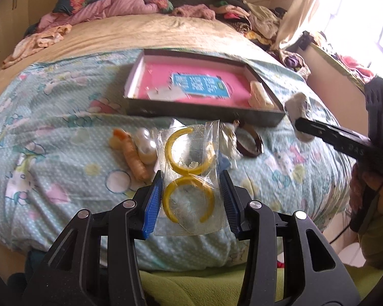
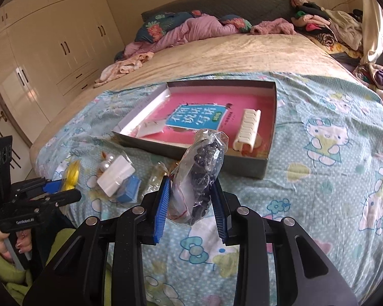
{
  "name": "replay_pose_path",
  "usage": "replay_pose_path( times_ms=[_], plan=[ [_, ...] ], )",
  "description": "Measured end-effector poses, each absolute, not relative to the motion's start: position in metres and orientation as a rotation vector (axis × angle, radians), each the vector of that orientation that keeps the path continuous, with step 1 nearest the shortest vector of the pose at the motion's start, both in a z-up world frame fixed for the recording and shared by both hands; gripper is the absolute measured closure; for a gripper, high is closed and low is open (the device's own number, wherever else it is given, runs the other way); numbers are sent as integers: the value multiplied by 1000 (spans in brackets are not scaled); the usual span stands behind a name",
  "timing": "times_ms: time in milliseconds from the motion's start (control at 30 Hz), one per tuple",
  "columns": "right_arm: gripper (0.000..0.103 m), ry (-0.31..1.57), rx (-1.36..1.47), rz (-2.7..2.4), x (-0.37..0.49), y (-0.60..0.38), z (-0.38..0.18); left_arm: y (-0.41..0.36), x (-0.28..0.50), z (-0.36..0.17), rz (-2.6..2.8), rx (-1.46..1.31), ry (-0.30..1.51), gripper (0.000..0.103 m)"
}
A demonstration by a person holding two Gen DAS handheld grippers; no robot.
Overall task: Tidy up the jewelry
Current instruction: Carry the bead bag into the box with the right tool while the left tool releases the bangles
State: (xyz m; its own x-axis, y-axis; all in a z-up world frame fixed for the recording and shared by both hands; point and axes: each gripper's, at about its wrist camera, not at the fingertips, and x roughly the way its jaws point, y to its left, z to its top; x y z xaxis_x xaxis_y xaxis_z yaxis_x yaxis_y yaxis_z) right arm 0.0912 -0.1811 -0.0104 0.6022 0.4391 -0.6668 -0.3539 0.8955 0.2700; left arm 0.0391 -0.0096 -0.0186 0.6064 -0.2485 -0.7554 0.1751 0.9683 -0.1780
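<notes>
Left tongs [image 1: 191,199]: clamped on a clear packet of yellow hoops [image 1: 189,176], held above the bed [image 1: 63,153].
Right tongs [image 2: 191,204]: clamped on a bag of dark beads [image 2: 201,170].
Handling: both light, limp, slippery; grip the film edges, not the hoops.
Box [image 2: 270,137]: open, just beyond.

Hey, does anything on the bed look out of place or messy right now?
Yes. Several jewelry pieces, including the pearl item, white case and dark bangle, lie scattered on the bedsheet outside the open box. Nothing looks spilled or damaged.
</notes>
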Motion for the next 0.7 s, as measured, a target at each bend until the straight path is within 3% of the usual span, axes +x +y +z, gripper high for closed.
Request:
replay_pose_path(
  times_ms=[700],
  plan=[
    [73, 741, 71, 559, 102, -142, 13, 14, 80, 11, -175, -146, 793, 67]
  ],
)
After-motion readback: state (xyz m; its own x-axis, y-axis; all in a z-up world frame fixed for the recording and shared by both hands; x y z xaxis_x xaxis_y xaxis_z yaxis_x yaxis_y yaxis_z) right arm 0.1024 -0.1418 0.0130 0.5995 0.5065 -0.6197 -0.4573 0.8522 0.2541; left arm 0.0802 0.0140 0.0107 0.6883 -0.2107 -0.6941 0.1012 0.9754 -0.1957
